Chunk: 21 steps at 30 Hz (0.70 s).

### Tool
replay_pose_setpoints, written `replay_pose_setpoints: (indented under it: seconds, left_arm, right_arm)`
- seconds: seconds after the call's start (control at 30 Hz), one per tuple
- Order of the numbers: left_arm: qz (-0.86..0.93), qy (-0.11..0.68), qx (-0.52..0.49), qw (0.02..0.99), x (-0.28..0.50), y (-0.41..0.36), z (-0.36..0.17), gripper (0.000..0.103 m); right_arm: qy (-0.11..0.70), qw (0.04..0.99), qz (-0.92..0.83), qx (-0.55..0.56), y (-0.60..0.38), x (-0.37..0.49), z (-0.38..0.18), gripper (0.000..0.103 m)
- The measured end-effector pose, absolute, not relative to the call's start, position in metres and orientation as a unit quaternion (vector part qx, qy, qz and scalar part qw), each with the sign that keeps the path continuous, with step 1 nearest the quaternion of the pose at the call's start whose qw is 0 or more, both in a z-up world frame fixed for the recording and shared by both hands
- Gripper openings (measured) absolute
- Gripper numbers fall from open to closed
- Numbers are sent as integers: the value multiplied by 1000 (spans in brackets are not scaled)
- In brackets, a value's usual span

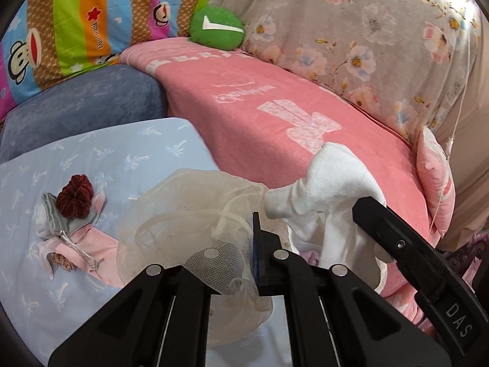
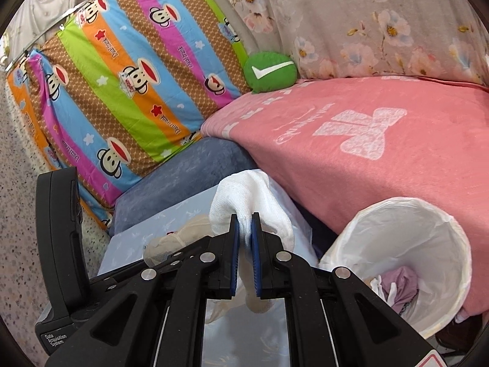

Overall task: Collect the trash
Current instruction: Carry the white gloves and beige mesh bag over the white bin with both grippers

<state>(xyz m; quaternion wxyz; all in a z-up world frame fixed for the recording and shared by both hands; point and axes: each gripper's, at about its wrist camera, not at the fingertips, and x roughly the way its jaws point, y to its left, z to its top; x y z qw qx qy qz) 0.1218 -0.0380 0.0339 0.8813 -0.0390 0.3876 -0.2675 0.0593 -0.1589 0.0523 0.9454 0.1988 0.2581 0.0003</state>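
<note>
Now both grippers carry cloth above the near edge of the pale blue sheet (image 1: pixel 101 156).

Left gripper (image 1: pixel 232 263): jaws closed on a beige mesh bag (image 1: pixel 189 214). The bag bunches out to the left of the fingers and hangs down between them. One blue pad shows edge-on; the other is hidden by mesh.

Right gripper (image 2: pixel 244 244): blue pads narrow, pinching a white cloth (image 2: pixel 250 202). The cloth humps up beyond the fingertips and a tail hangs below the pads. In the left view the same cloth sits just right of the mesh bag, touching or nearly so; cannot tell which.

Bin (image 2: pixel 443 244): white liner, near right, against the edge of the pink blanket (image 2: pixel 382 153). Purple and white scraps lie at its bottom.

On the sheet, left: a dark red scrunchie (image 1: pixel 75 195) on top of a small grey and pink pouch pile (image 1: pixel 76 232) with a string.

Far side: green check-mark cushion (image 2: pixel 270 72) at the blanket's far corner, striped monkey-print cover (image 2: pixel 128 91) to its left, floral cover (image 2: pixel 382 21) to the right. Blue pillow (image 2: pixel 195 171) between sheet and striped cover.
</note>
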Motion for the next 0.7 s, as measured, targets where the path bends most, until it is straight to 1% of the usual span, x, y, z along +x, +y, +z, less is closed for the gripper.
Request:
replay_pose_setpoints:
  seconds: [0.3,0.7]
  left_arm:
    - [-300,371,-11,879,95,-78,50,5]
    - [-334,366,19,868,72,-124,57,6]
  right_arm:
    - [233,950,-25,206,-197,24,71,7]
    - [217,950,-58,218,-244,-7,77,7]
